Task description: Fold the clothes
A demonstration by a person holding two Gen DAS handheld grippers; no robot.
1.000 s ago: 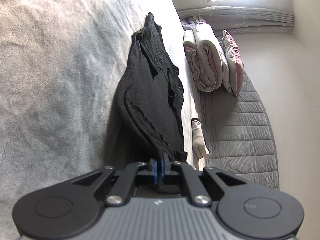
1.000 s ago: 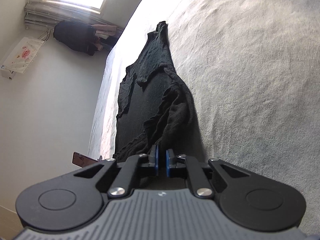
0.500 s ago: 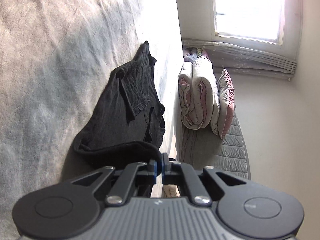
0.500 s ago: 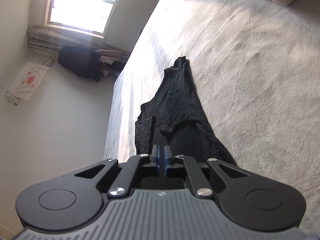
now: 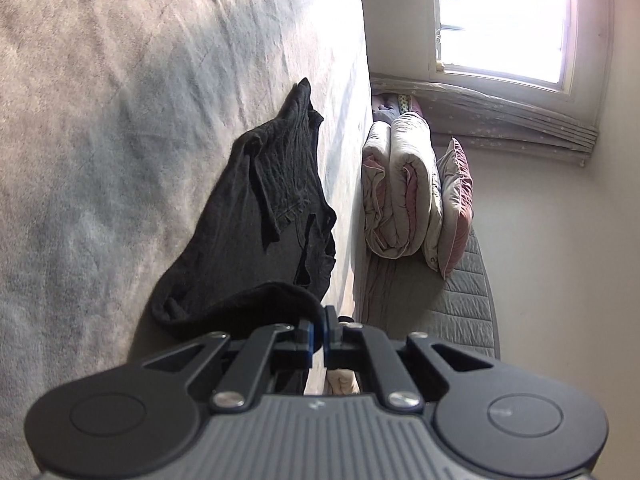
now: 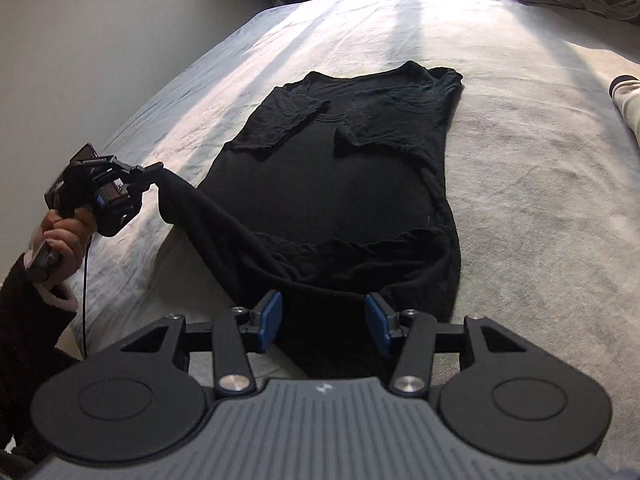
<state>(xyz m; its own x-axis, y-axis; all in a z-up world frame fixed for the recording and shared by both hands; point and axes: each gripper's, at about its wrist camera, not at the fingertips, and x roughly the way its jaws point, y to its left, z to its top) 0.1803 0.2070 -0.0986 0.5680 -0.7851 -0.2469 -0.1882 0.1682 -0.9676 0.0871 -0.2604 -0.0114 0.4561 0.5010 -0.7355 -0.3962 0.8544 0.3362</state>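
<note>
Fabric is pinched in my left gripper (image 5: 319,334): its blue pads are pressed together on a hem corner of the black T-shirt (image 6: 340,184), and from the right wrist view I see that corner lifted off the bed, pulled into a taut ridge running out to the left gripper (image 6: 154,170), which a hand (image 6: 60,240) in a dark sleeve holds by its handle at the left side of the mattress. My right gripper (image 6: 324,322) has just been opening; its pads now stand well apart above the near hem, with dark cloth showing between them but neither pad pressing on it, so I read it as released. The shirt lies lengthwise on the pale grey bedspread (image 6: 540,200), collar at the far end, both short sleeves folded inward across the chest, and the near hem is rumpled. From the left wrist view I see the same shirt (image 5: 260,220) stretched along the bed edge, with a rolled quilt (image 5: 400,188) and a pink-backed pillow (image 5: 456,204) stacked on a grey quilted mat (image 5: 460,308) below a bright window (image 5: 504,16). A cream garment (image 6: 628,104) lies at the right edge of the bedspread, well apart from the shirt.
</note>
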